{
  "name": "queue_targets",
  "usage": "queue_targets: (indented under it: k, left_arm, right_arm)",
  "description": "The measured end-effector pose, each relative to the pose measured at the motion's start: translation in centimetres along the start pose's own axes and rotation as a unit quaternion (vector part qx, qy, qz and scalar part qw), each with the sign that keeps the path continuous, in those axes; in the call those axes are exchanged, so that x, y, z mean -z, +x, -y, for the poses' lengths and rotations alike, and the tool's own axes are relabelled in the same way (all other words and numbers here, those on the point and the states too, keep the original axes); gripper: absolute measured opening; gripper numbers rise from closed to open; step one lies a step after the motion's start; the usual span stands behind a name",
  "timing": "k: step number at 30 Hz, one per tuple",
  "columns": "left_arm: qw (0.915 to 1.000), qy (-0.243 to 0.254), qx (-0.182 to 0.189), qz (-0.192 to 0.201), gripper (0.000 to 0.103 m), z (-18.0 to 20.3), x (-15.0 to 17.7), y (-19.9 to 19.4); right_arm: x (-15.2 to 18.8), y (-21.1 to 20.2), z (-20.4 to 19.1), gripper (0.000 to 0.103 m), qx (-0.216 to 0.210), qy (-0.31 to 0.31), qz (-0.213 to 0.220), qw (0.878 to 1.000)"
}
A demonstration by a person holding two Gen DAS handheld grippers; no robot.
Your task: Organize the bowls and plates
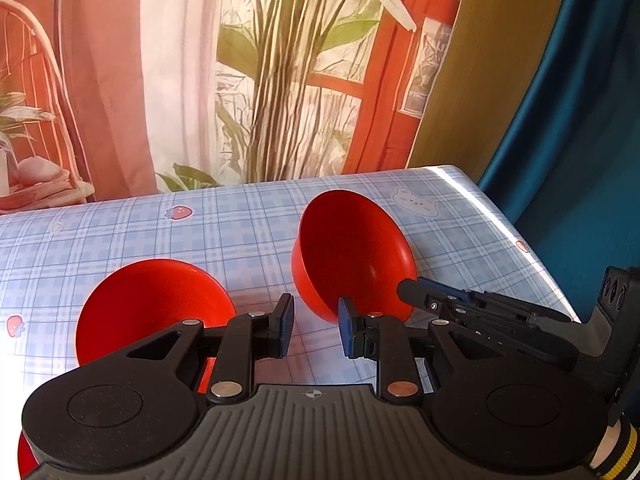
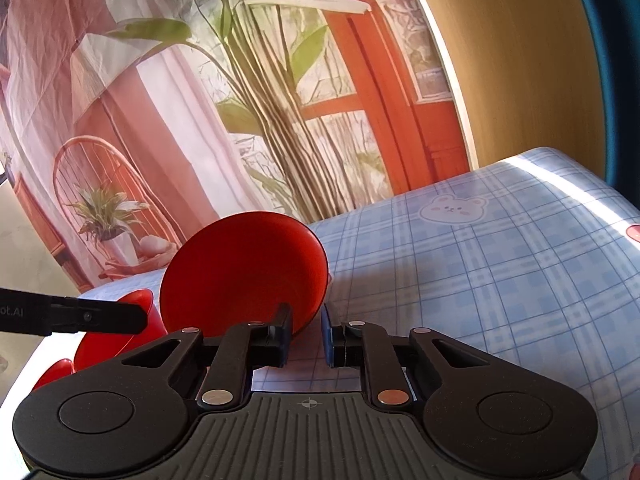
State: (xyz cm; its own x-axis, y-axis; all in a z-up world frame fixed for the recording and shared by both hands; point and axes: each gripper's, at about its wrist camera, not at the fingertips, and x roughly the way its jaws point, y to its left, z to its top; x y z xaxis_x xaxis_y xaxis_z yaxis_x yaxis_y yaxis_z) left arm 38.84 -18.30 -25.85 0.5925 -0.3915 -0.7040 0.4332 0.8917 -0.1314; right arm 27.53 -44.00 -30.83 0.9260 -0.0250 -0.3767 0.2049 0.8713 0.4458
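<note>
Right gripper (image 2: 306, 334) jaws pinch rim of tilted red bowl (image 2: 244, 272), lifted above table (image 2: 500, 280). Left gripper (image 1: 316, 330) jaws part-open, empty, beside second red bowl (image 1: 152, 304). Prob. light, stiff, slick plastic; rim grip best.

From the left wrist we look forward and slightly down over the left gripper (image 1: 316, 330), close above the checked tablecloth (image 1: 224, 232), facing the printed backdrop (image 1: 180, 80). The right wrist view sits lower and tilted (horizon slanting), nearer the tilted red bowl (image 2: 244, 272). Both views share that bowl (image 1: 356, 252), the cloth and the backdrop
</note>
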Motion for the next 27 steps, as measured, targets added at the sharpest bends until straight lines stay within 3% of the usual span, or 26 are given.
queue_targets:
  k: [11, 15, 23, 27]
  left_arm:
    - [0.9994, 0.020, -0.029, 0.008, 0.025, 0.3, -0.3, 1.6]
    - [0.9982, 0.030, -0.047, 0.023, 0.010, 0.5, -0.1, 1.4]
    - [0.9981, 0.034, -0.050, 0.011, 0.009, 1.1, 0.4, 0.7]
    - [0.9983, 0.039, -0.035, 0.024, 0.010, 1.3, 0.8, -1.1]
  right_arm:
    - [0.6, 0.2, -0.9, 0.010, -0.003, -0.027, -0.009, 1.000]
    - [0.8, 0.3, -1.1, 0.010, -0.001, -0.028, -0.011, 1.000]
    - [1.1, -0.9, -1.8, 0.010, 0.013, -0.044, 0.023, 0.999]
    - [1.0, -1.9, -1.7, 0.010, 0.005, -0.031, 0.029, 0.999]
